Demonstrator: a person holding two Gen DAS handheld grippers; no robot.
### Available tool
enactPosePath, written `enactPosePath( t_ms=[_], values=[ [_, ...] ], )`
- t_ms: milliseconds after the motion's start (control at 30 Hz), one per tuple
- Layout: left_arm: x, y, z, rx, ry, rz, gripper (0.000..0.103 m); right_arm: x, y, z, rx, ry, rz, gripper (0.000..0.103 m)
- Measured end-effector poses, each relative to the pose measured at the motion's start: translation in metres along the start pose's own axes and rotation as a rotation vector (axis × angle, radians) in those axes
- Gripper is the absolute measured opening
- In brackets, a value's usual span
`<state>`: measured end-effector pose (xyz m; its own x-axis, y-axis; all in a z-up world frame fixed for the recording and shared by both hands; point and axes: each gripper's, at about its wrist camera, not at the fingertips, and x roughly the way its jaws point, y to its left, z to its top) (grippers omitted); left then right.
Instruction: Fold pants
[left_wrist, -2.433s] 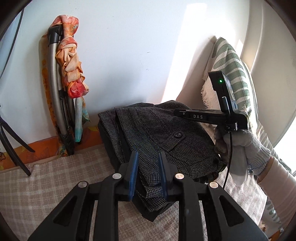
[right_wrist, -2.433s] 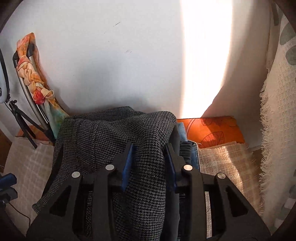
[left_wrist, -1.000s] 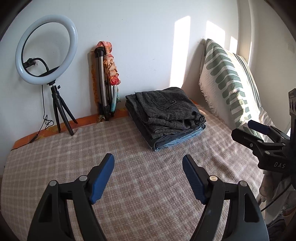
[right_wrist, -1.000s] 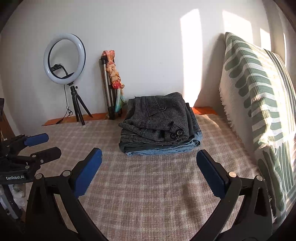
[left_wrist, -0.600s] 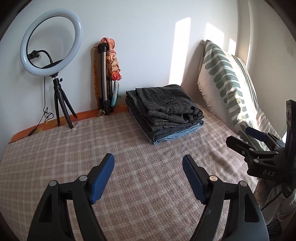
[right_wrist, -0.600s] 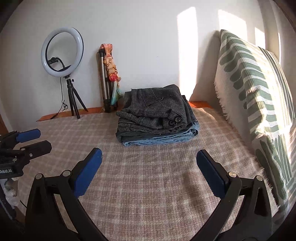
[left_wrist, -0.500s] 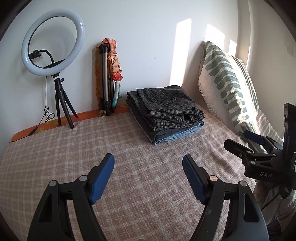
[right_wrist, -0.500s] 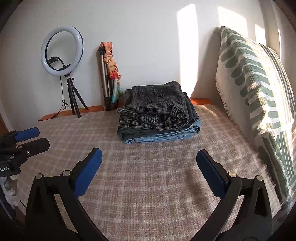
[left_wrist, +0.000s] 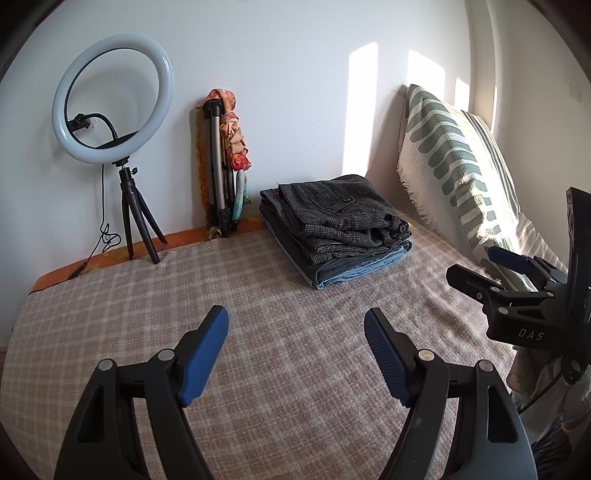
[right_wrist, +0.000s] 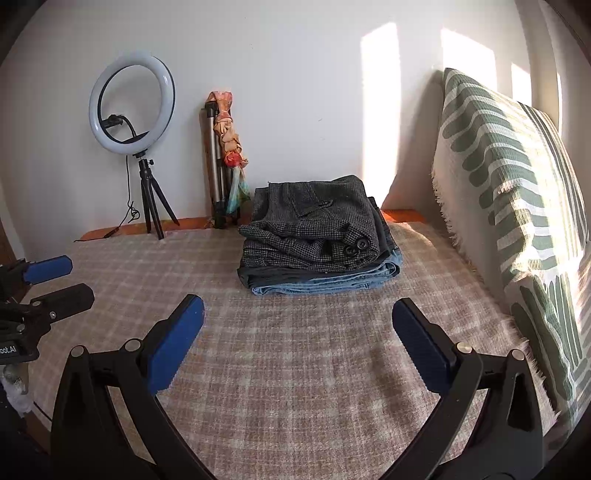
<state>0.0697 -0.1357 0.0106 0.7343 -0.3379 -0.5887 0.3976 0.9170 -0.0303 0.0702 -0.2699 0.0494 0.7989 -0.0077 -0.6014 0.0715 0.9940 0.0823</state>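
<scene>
Folded dark grey houndstooth pants (left_wrist: 340, 218) lie on top of a stack with dark pants and blue jeans (left_wrist: 365, 264) at the far side of the checked bed cover (left_wrist: 280, 317). The pants also show in the right wrist view (right_wrist: 314, 229), above the jeans (right_wrist: 332, 282). My left gripper (left_wrist: 295, 354) is open and empty, well short of the stack. My right gripper (right_wrist: 297, 339) is open and empty too. Each gripper shows in the other's view, the right one (left_wrist: 491, 269) at the right edge, the left one (right_wrist: 55, 280) at the left edge.
A ring light on a small tripod (left_wrist: 112, 99) and a folded tripod wrapped in an orange scarf (left_wrist: 225, 162) stand against the back wall. A large green-striped cushion (right_wrist: 513, 206) leans along the right side. The bed's edge runs at the left.
Both grippers let go of the grey pants, opened wide and drew back from the stack. In the last half second they hardly moved.
</scene>
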Motion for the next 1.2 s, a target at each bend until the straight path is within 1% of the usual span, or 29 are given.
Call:
enactPosePath(
  t_ms=[733,1067,1200],
  values=[
    [-0.0043,0.0001,-0.0024,-0.005,0.009,-0.004,0.074,0.0026,0.0024,-0.0014,0.011,0.009,0.002,0.103],
    [-0.0059,0.0032,-0.0021,-0.015,0.005,0.011,0.074,0.0027,0.0032,-0.0023,0.010,0.010,0.003,0.103],
    [-0.0072,0.0019,-0.0014,-0.002,-0.002,0.040,0.074,0.0046,0.0056,-0.0031,-0.002,0.011,0.006,0.103]
  ],
)
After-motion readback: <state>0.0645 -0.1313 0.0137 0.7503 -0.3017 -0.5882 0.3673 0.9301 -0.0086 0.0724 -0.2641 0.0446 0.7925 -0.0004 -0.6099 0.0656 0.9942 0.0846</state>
